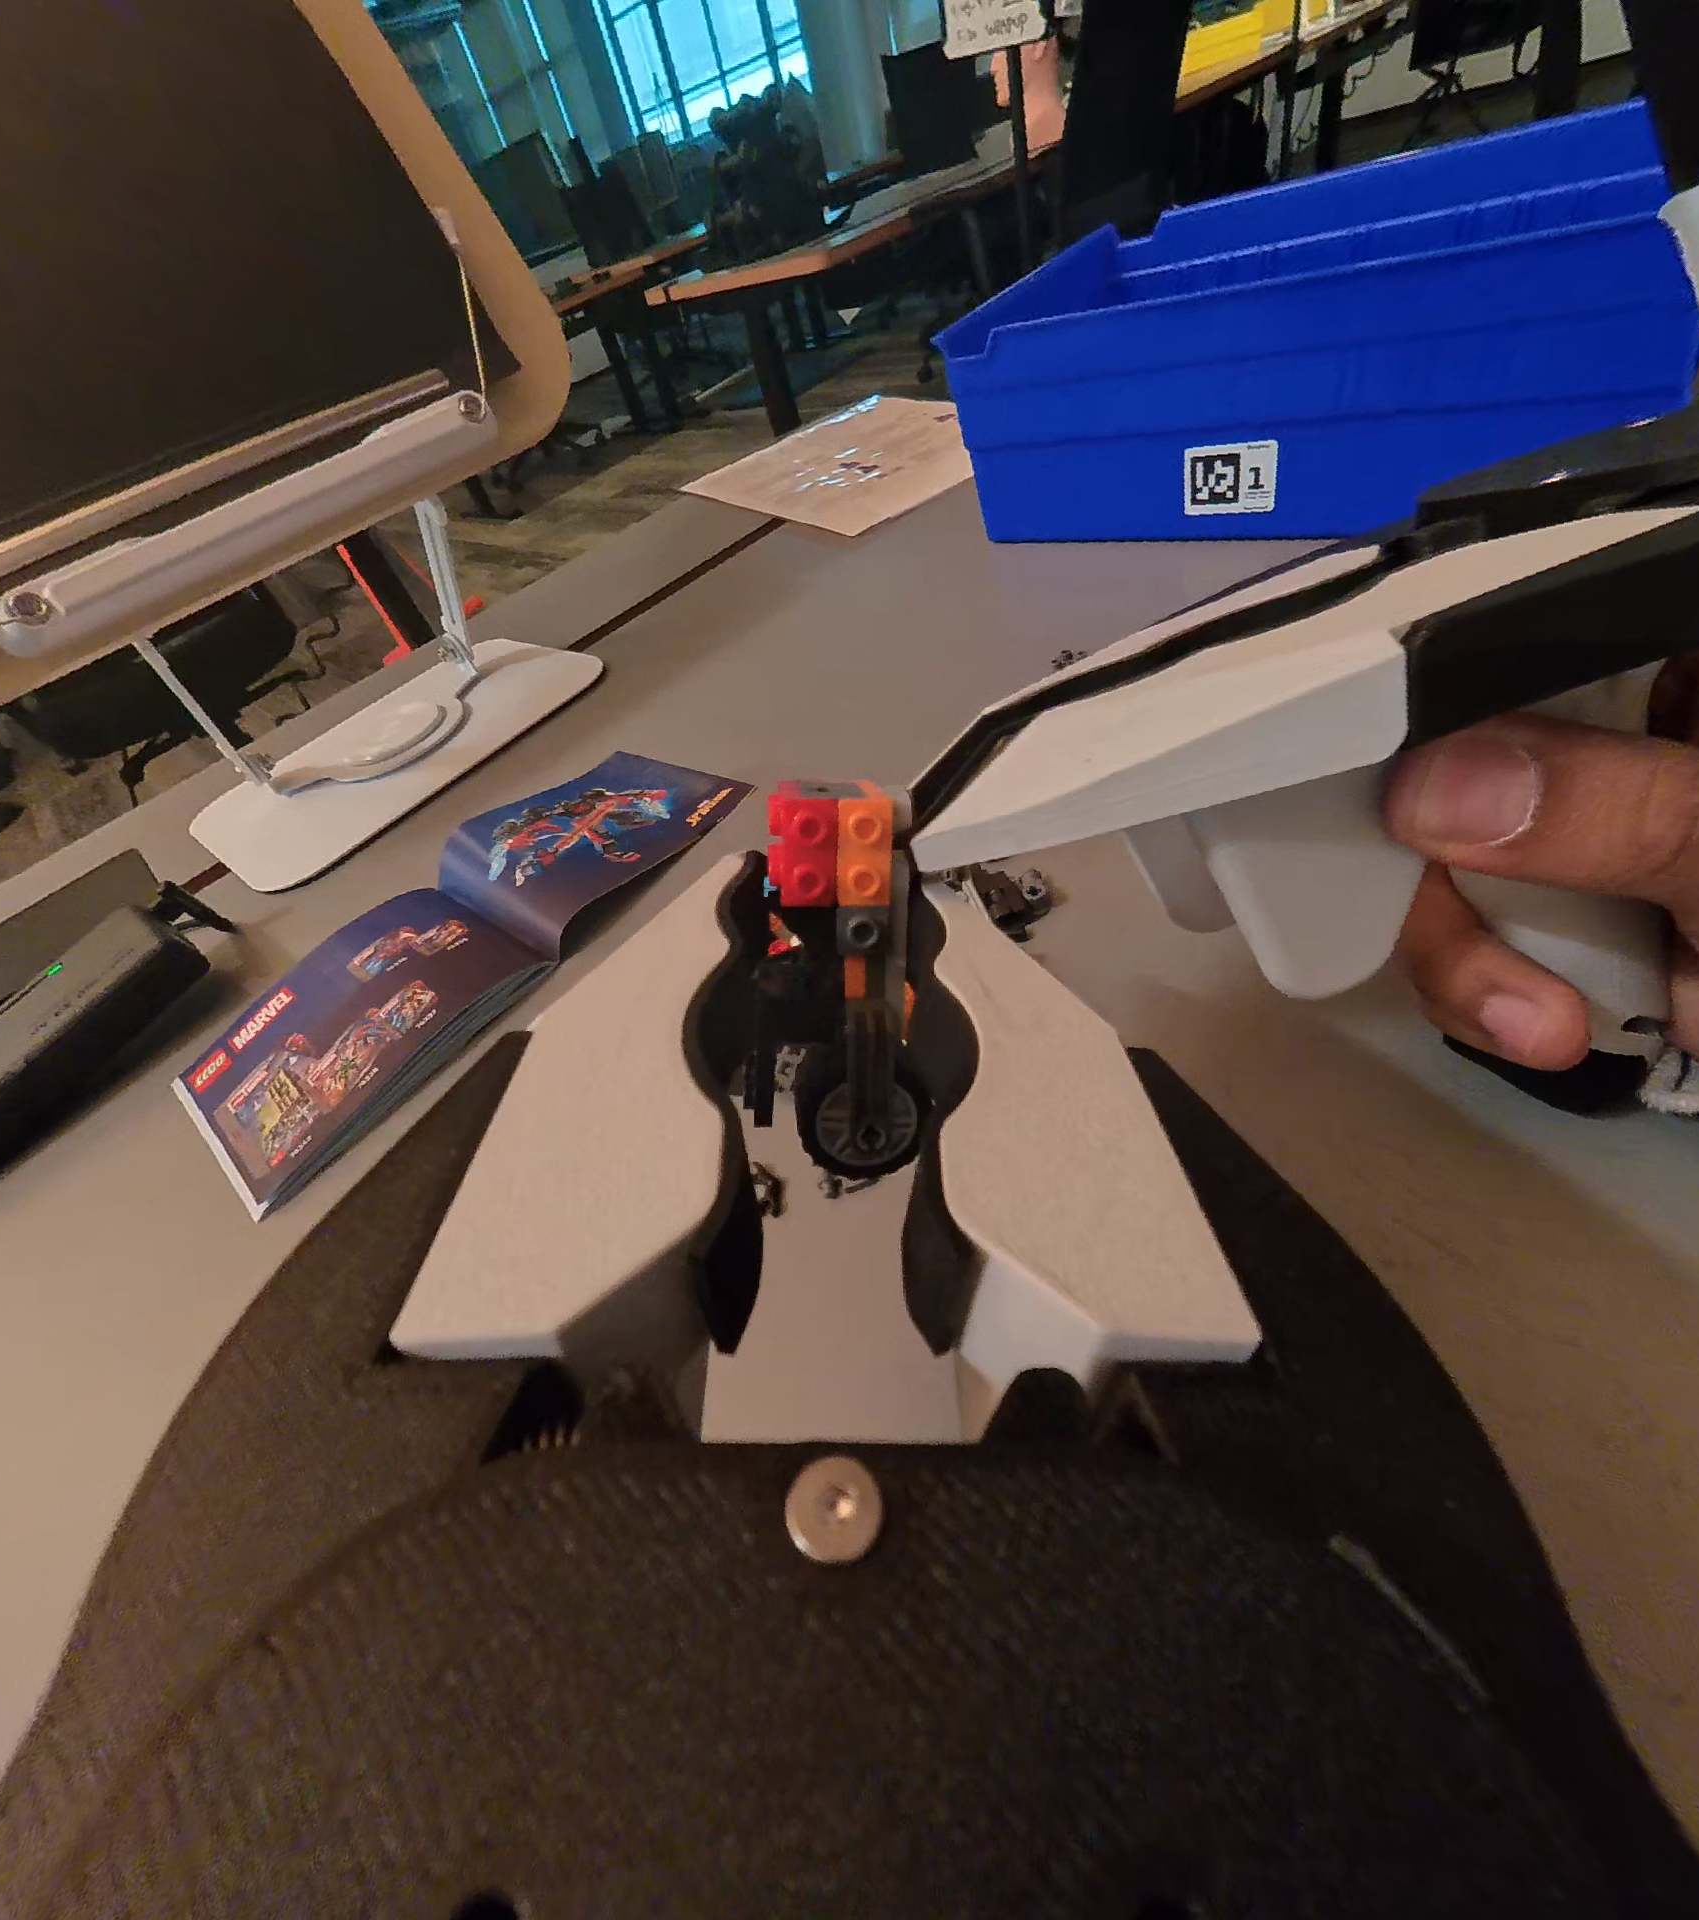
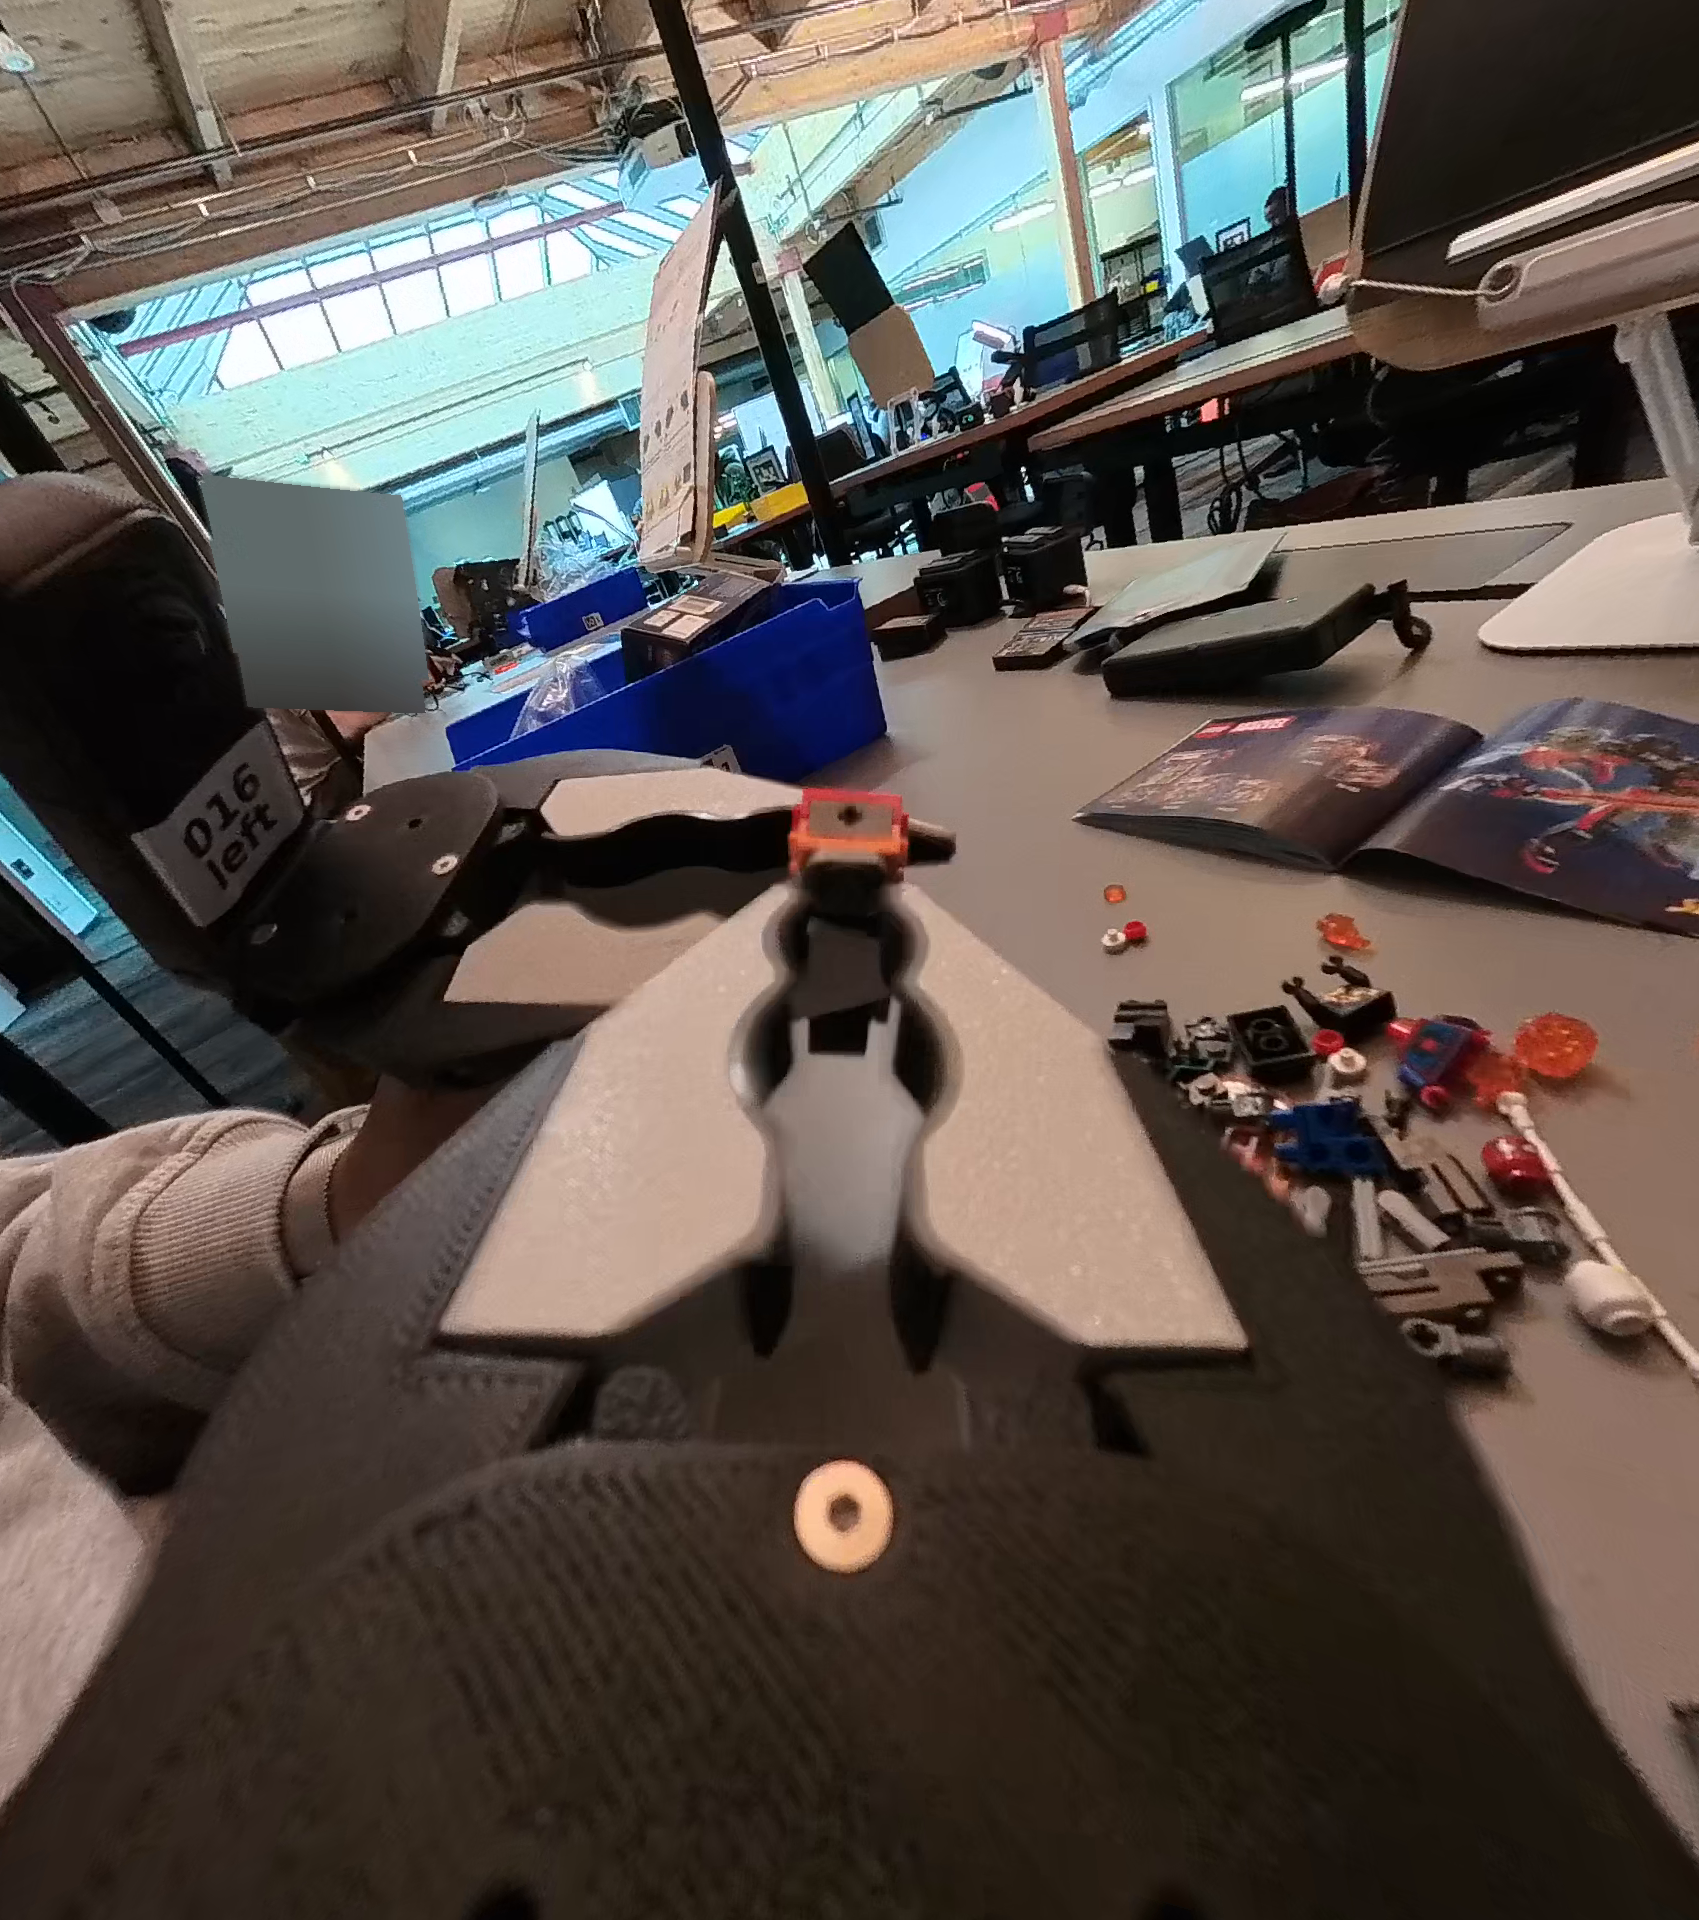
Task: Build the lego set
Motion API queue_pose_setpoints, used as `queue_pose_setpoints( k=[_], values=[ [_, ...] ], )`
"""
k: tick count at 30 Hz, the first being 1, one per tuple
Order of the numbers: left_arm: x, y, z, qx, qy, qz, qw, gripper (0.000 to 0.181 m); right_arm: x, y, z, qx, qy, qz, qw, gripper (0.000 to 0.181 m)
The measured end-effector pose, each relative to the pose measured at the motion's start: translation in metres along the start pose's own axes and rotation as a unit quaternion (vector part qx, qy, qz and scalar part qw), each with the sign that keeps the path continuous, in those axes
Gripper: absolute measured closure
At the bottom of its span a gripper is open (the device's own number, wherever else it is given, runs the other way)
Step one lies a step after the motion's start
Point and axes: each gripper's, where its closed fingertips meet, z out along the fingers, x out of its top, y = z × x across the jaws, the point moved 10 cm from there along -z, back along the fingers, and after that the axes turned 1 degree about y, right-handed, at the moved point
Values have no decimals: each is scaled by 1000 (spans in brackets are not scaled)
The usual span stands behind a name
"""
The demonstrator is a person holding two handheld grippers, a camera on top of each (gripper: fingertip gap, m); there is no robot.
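From the left wrist view the left gripper is clamped on a small brick model with red and orange blocks, above the grey table, the right gripper, closed, touching its orange side, while the right wrist view shows the right gripper pinching that model beside loose pieces and an open booklet.

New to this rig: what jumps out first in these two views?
A small brick model, red and orange on top with a grey wheel below, sits clamped in the left hand-held gripper; the right hand-held gripper meets its top from the right, closed. To the right in the right wrist view lies a scatter of loose bricks, with an open instruction booklet behind them and a blue bin farther back.
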Motion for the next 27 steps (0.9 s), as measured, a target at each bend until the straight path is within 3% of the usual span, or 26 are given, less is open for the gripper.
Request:
queue_pose_setpoints(
  k=[1, 2, 4, 6, 11, 15, 20, 23, 27],
  values=[
    [-1, -8, -2, 55, -1, -10, 998, 156, 1, 0, -6, -12, 12, 0, 1000, 181],
    [-4, -23, -8, 88, 10, -10, 996, 157, 3, 3, -11, -18, 26, 5, 999, 181],
    [-7, -52, -18, 55, 25, -91, 994, 156, 6, 14, -19, -1, 36, 31, 999, 181],
    [-10, -57, -19, 25, 40, -128, 991, 156, 4, 15, -11, 12, 30, 36, 999, 181],
    [-13, -50, -9, -58, 53, -182, 980, 156, 5, -4, -6, -22, 33, -105, 994, 181],
    [-13, -50, -10, -102, 80, -197, 972, 157, 3, -12, -3, -29, 32, -163, 986, 170],
    [-9, -43, -12, -82, 83, -135, 984, 157, 5, -15, -7, -24, 62, -171, 983, 156],
    [-6, -30, -12, -32, 74, -22, 996, 157, 5, -14, -5, -12, 57, -158, 986, 148],
    [-1, 3, -10, -18, 78, 125, 989, 157, 1, -14, 2, 10, 32, -134, 990, 135]
  ],
)
